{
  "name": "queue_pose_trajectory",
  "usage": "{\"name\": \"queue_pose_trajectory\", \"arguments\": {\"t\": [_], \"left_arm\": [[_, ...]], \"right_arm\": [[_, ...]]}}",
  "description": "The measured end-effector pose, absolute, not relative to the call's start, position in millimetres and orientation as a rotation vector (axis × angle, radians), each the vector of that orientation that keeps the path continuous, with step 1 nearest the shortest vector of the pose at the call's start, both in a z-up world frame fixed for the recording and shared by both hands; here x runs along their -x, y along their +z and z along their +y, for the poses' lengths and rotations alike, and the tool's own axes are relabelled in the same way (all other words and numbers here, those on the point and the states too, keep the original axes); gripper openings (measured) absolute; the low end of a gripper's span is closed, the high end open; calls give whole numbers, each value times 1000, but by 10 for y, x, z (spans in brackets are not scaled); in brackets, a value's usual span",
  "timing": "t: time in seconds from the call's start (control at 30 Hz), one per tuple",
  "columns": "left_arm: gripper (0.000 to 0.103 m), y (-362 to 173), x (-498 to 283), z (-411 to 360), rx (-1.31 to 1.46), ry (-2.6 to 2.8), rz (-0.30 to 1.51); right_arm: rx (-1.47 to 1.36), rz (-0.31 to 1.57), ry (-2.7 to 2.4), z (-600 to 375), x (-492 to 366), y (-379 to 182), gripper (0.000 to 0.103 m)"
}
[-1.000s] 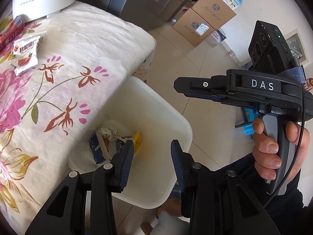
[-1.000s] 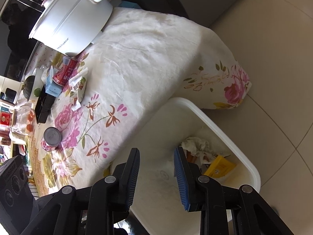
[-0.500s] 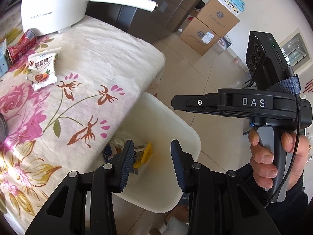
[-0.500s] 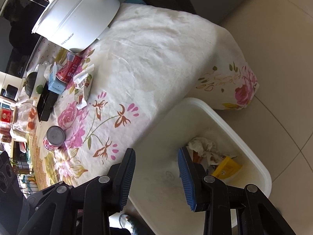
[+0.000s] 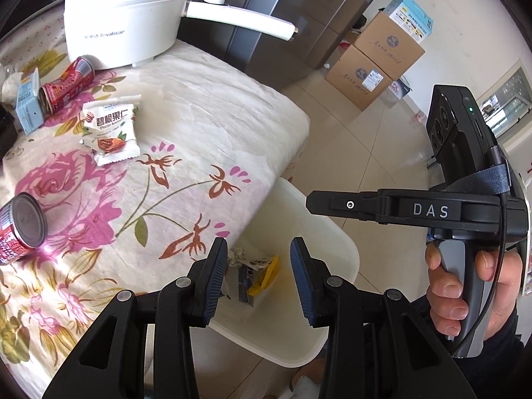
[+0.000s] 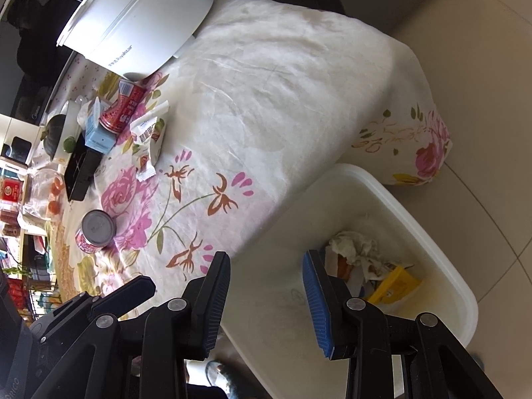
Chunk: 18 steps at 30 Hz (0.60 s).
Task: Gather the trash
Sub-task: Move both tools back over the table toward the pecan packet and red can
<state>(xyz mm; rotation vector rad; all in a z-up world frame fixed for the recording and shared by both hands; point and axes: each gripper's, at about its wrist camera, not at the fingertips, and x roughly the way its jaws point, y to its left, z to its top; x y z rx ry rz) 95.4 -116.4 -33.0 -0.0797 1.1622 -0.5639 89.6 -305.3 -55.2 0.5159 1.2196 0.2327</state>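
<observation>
A white bin (image 5: 335,242) (image 6: 392,199) stands on the floor at the table's edge, holding crumpled paper (image 6: 355,246) and a yellow wrapper (image 5: 267,274) (image 6: 394,282). On the floral tablecloth lie a white snack packet (image 5: 109,133) (image 6: 151,136), a red can lying down (image 5: 65,84) (image 6: 124,108) and a red can with a grey lid (image 5: 20,229) (image 6: 94,231). My left gripper (image 5: 257,266) is open and empty above the bin's near edge. My right gripper (image 6: 266,282) is open and empty above the bin; its body shows in the left wrist view (image 5: 429,211).
A white electric pot (image 5: 126,16) (image 6: 139,20) with a long handle stands at the table's far end. A light blue carton (image 5: 28,101) (image 6: 98,133) and a black box (image 6: 81,169) lie beside the cans. Cardboard boxes (image 5: 375,60) stand on the tiled floor.
Both grippers have pulled up and back from the bin toward the table, so more of the tablecloth, packet and cans shows. Both jaws stay open and empty.
</observation>
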Motion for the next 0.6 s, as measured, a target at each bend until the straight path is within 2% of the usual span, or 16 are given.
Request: {"name": "queue_pose_trajectory", "arguments": {"t": [0.37,0.47,0.6], "left_arm": [[42,-206,-1059,-899,140,-514,1142],[42,-188,-1097,-825,158,-501,1140],[42,-133,-1154,-710,187,-485,1129]], "right_arm": [[-478,1254,266,-2742,-1058,-625,41],[-471,1263,272,-2675,-1104,-654,46],[-458,1273,283,-2573,-1160,-676,46]]}}
